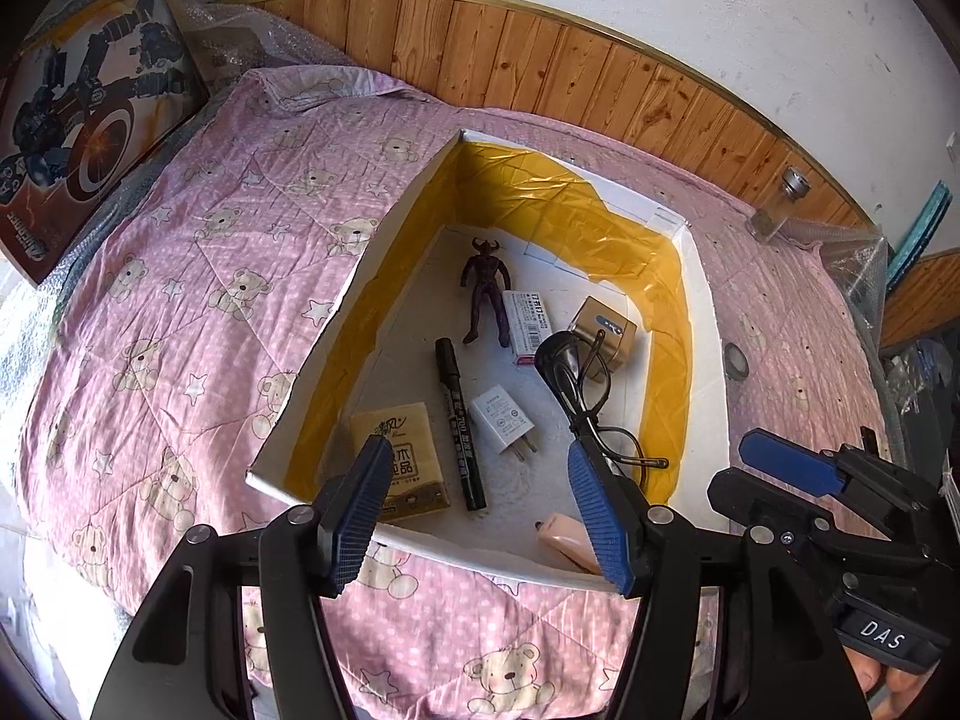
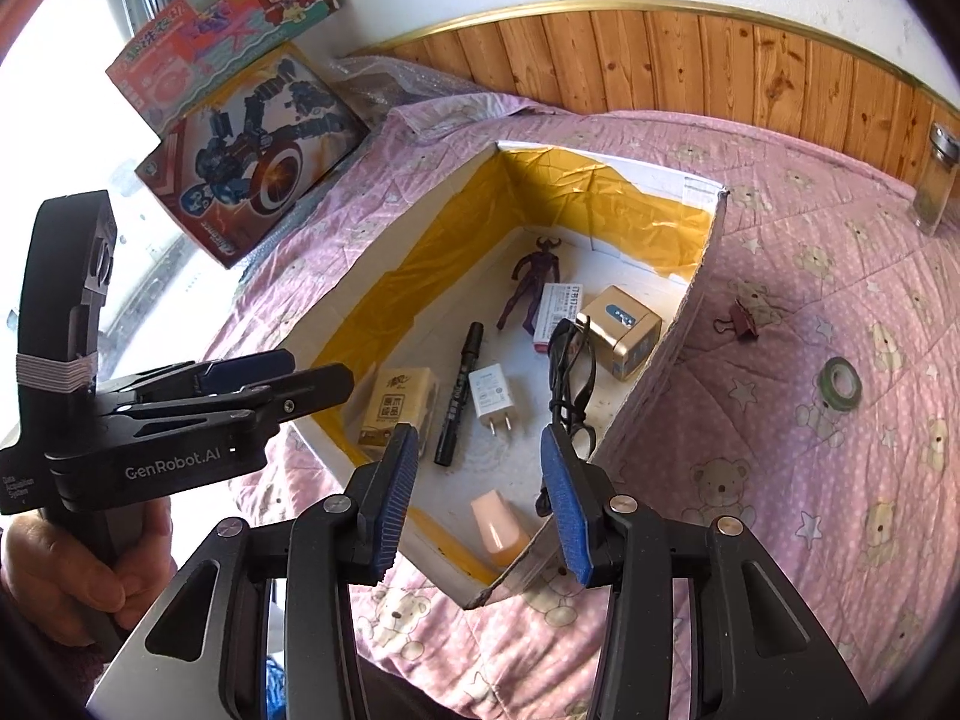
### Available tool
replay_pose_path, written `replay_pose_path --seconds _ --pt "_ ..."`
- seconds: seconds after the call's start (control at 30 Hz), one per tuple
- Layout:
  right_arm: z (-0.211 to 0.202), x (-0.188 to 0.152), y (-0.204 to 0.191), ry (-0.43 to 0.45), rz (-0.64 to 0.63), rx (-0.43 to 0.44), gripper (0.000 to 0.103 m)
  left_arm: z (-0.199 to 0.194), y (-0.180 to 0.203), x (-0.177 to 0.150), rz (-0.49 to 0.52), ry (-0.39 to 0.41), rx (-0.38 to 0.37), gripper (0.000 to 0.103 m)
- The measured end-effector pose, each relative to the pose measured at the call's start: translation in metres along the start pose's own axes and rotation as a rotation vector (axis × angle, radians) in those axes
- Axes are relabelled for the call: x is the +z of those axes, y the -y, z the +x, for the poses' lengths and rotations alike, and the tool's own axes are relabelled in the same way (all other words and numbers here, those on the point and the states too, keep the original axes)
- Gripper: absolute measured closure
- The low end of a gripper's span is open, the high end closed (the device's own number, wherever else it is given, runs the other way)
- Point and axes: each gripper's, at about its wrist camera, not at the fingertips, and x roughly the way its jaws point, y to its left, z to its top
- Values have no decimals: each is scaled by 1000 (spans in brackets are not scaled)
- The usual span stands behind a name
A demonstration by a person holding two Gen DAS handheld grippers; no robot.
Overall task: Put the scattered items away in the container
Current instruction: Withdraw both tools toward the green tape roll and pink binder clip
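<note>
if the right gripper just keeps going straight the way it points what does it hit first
Probably the white charger plug on the floor of the box. The open right gripper aims down between the black marker and the cable; depth is uncertain.

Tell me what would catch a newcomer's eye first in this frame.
Probably the white box with its bright yellow lining, sitting on the pink teddy-bear quilt and already holding a dark toy figure, a black marker and a white charger. Next, both grippers, left and right, hang open and empty over its near edge. A binder clip and a roll of tape lie on the quilt outside it.
</note>
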Motion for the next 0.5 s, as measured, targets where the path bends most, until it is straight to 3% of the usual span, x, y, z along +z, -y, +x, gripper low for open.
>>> replay_pose_path --seconds 0.5 --pt "-49 -25 6 77 9 71 55 -29 53 -26 48 17 1 36"
